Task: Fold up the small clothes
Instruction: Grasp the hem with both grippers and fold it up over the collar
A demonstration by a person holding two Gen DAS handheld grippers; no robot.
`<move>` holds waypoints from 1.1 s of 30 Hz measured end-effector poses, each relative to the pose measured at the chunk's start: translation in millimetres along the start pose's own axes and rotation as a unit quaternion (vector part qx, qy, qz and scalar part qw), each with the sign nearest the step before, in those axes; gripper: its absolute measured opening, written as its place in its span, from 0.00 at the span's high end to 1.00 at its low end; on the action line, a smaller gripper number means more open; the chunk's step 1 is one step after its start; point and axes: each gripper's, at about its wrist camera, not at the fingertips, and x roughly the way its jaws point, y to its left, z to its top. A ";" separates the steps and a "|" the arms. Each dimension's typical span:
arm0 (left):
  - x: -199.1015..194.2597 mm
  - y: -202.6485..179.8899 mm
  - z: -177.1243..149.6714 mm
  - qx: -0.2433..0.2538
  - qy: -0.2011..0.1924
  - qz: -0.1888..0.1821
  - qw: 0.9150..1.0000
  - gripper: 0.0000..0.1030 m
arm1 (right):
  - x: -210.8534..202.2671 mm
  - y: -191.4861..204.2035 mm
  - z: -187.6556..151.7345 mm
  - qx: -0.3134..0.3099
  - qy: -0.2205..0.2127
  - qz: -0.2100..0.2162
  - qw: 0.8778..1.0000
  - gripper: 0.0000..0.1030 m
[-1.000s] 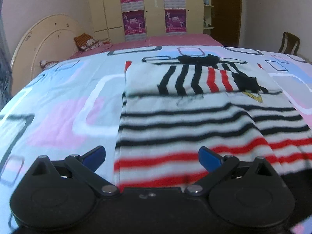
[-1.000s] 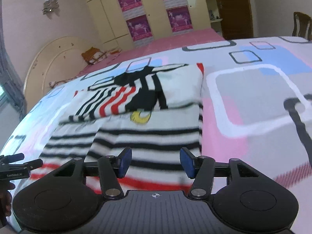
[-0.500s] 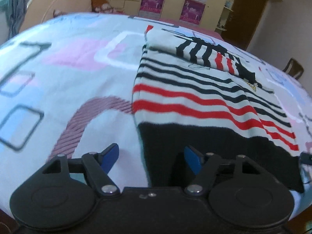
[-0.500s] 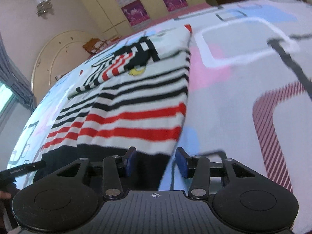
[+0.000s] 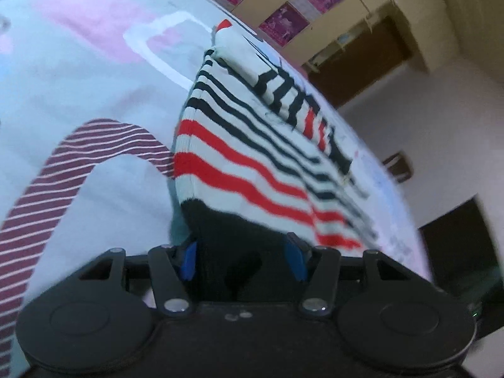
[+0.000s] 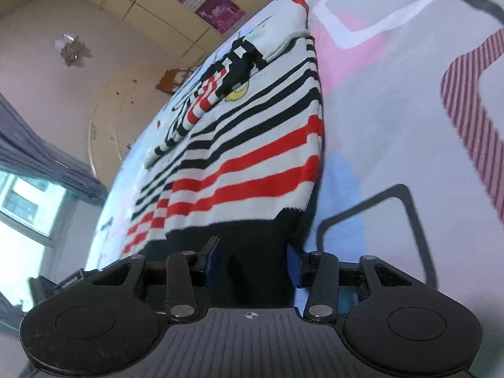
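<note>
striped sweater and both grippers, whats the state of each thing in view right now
striped sweater: lying on the bed, sleeves folded in across the top, black hem band nearest the grippers
left gripper: jaws closing, black hem between them at the sweater's left corner
right gripper: jaws closing, black hem between them at the right corner
bedsheet: spread flat under the sweater

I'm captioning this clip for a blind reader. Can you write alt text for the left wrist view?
The left gripper is closing around the black hem of a striped sweater, the cloth between its blue pads. The sweater lies on a patterned bedsheet, its upper part already folded down, with wardrobe doors behind.
</note>
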 end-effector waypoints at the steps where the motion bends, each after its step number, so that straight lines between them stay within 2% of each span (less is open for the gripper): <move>1: 0.8 1.6 -0.9 -0.007 0.002 -0.008 1.000 0.54 | 1.9 -2.2 0.5 0.007 0.004 0.003 1.000 0.70; 2: 0.9 1.3 -2.6 -0.006 0.006 -0.010 1.000 0.58 | 2.4 -3.9 -0.3 0.013 0.004 0.004 1.000 0.72; 4: -0.4 -1.3 -13.1 0.000 0.013 -0.019 1.000 0.58 | 0.1 -8.1 -4.4 0.024 0.011 0.017 0.999 0.82; 7: 0.3 -2.0 -18.0 0.002 0.005 -0.020 1.000 0.59 | -4.5 -12.1 -10.7 0.026 0.014 0.026 0.999 0.84; 9: 6.2 -1.6 -12.9 -0.007 0.002 -0.016 1.000 0.66 | -2.9 -14.1 -7.2 0.030 0.012 0.028 0.999 0.90; 10: 9.2 -3.2 -10.2 -0.004 0.001 -0.010 1.000 0.77 | -1.1 -13.3 -5.3 0.027 0.012 0.027 0.999 0.90; 11: 10.9 -5.0 -8.3 0.002 0.001 -0.001 1.000 0.95 | -0.1 -12.2 -3.6 0.020 0.009 0.026 0.999 0.91; 12: 10.4 -7.8 -7.6 0.007 -0.006 0.009 1.000 0.94 | -0.1 -9.5 -2.7 0.011 0.005 0.022 1.000 0.92; 15: -13.5 -11.1 -17.2 0.011 -0.062 -0.011 0.998 0.94 | -20.5 -6.6 -3.9 0.005 -0.041 0.040 0.998 0.93; 17: -14.4 -3.4 -23.1 0.009 -0.055 0.021 0.998 0.94 | -30.9 -11.1 -7.6 -0.001 -0.056 0.029 0.998 0.93; 18: -9.8 5.1 -25.7 -0.002 -0.041 0.036 0.999 0.94 | -28.5 -15.2 -9.8 -0.002 -0.047 0.013 0.999 0.93; 20: -8.3 11.6 -26.6 -0.023 -0.046 0.026 0.998 0.94 | -19.5 -20.7 -12.2 -0.006 -0.025 -0.004 1.000 0.93; 22: -8.4 5.3 -24.9 -0.018 -0.049 0.029 0.998 0.95 | -22.3 -17.7 -9.4 -0.002 -0.037 0.005 0.999 0.93; 25: -13.7 -5.9 -17.6 -0.016 -0.068 0.015 0.997 0.95 | -31.0 -5.1 4.0 -0.023 -0.062 0.013 0.998 0.93; 29: -23.8 -25.6 13.3 -0.012 -0.110 -0.027 0.994 0.95 | -41.5 20.2 40.2 -0.051 -0.102 0.030 0.993 0.93; 33: -17.4 -58.8 69.2 0.013 -0.149 -0.070 0.986 0.95 | -40.4 50.0 91.8 -0.076 -0.144 0.035 0.986 0.93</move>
